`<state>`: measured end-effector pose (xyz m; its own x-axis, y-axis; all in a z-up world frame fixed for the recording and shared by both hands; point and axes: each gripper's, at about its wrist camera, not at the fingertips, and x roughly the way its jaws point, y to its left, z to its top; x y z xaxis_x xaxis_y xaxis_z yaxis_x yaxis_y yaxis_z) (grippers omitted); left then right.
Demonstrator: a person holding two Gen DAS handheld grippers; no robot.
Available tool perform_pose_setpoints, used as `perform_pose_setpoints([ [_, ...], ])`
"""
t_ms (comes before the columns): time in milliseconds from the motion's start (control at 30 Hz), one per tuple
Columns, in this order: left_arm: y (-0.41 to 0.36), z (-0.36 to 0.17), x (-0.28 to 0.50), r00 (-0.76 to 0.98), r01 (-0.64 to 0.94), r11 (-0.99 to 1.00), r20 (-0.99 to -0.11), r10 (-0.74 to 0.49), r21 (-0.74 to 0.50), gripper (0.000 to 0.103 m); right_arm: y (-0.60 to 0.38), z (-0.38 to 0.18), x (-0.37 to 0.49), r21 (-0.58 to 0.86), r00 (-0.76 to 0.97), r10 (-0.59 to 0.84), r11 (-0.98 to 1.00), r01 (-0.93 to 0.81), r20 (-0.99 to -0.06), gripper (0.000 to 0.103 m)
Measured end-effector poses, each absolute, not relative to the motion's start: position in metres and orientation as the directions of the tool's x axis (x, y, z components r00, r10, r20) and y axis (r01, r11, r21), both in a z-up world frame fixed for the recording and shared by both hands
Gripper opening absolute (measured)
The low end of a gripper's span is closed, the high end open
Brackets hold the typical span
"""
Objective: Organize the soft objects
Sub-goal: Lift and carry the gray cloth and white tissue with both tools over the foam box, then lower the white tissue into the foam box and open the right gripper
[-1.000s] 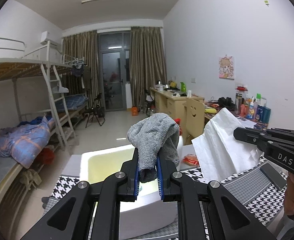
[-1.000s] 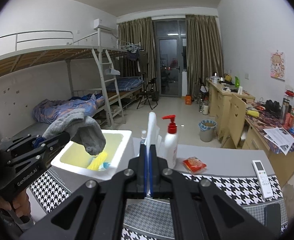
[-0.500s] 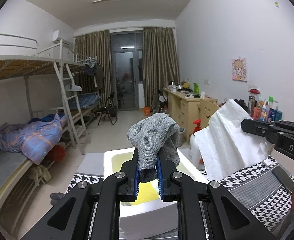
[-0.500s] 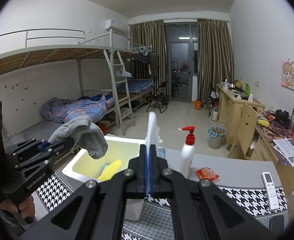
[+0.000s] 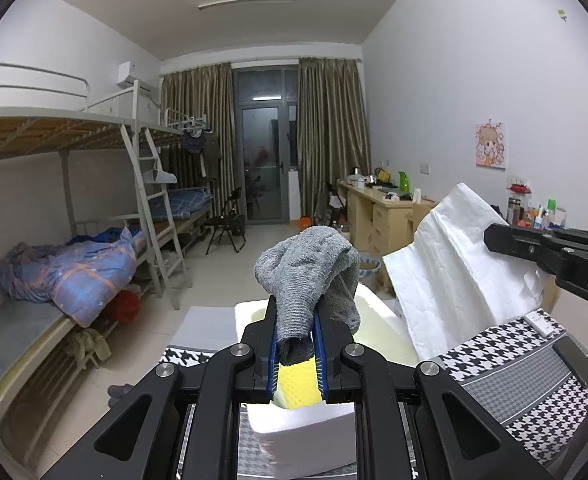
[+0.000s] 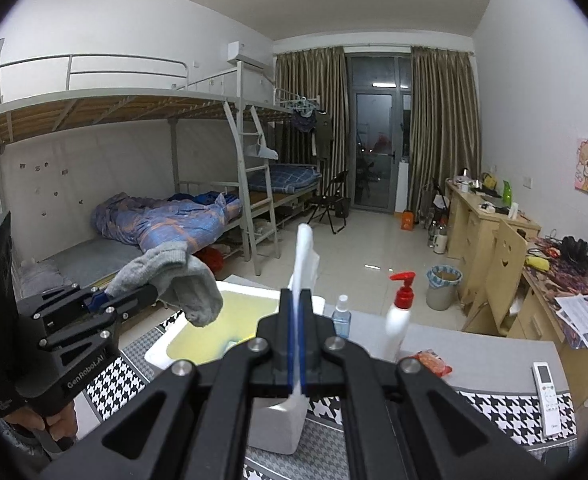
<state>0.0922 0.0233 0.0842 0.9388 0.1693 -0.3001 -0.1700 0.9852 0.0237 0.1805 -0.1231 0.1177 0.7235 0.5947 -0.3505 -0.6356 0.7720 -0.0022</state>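
Observation:
My left gripper is shut on a grey knitted sock, which bunches up and droops over the fingertips. It hangs above a white foam box with a yellow inside. A yellow sponge lies in the box, seen below the fingers. My right gripper is shut on a white tissue sheet, edge-on here and standing upright. In the left wrist view the tissue sheet spreads wide at the right. The right wrist view shows the left gripper holding the sock over the box.
The table carries a houndstooth cloth. A red-topped pump bottle, a small spray bottle, a red snack packet and a remote control lie right of the box. A bunk bed stands left and desks right.
The right gripper has carried the tissue sheet sideways toward the foam box. The left gripper has turned a little, and the yellow sponge now shows under its fingers. Both grips are unchanged.

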Motion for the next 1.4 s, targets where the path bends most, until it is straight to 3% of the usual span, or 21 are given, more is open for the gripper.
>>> perform_pose_setpoints([
  [1400,0.050,0.075,0.095,0.922,-0.225,0.974,-0.325,0.212,-0.003,0.015,-0.063,0.077,0.212,0.016,0.598,0.596,0.715,-0.699,-0.536,0.005],
])
